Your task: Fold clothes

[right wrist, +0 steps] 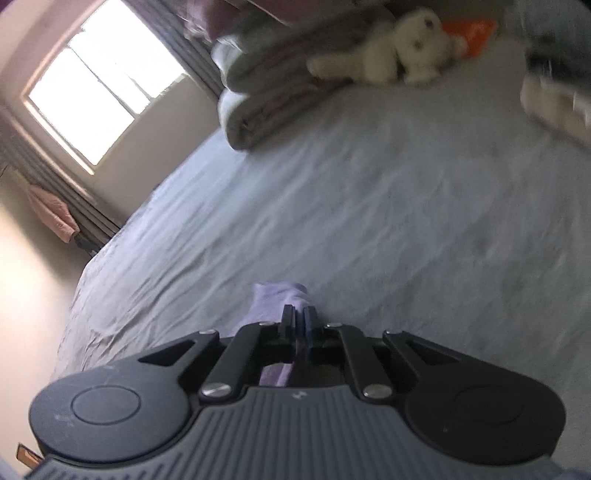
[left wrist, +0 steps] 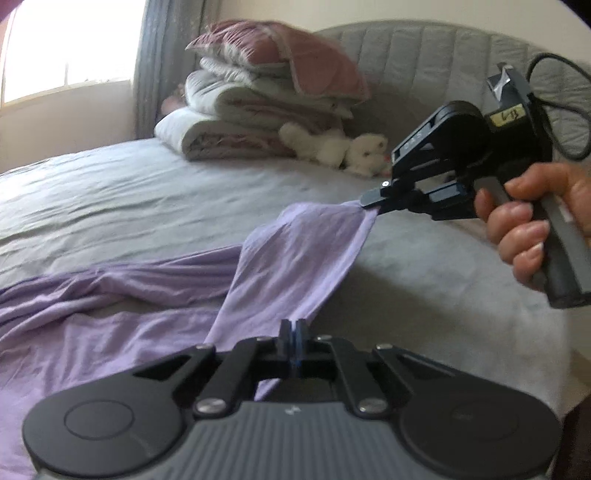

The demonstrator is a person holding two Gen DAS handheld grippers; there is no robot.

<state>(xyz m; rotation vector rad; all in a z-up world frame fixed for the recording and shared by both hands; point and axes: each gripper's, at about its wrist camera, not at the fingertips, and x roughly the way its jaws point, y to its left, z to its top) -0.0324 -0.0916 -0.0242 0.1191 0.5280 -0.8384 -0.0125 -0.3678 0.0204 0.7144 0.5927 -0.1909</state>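
Your left gripper [left wrist: 292, 328] pinches one edge of the thin lilac cotton garment [left wrist: 295, 251]; your right gripper [left wrist: 369, 205] clamps its far corner, lifting that end. The garment's long axis trails left across the pale grey bedsheet [left wrist: 129, 199], crumpled, probably trousers. Open sheet lies ahead, before the folded quilts [left wrist: 258, 110].

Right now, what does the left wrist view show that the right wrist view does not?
Only the left wrist view: the right tongs from outside, the hand holding them, the lilac garment stretched between both tongs, and the grey headboard.

Only the right wrist view: an orange item and a pink cloth by the wall.

Both: the bed sheet, folded bedding, white plush toy, window.
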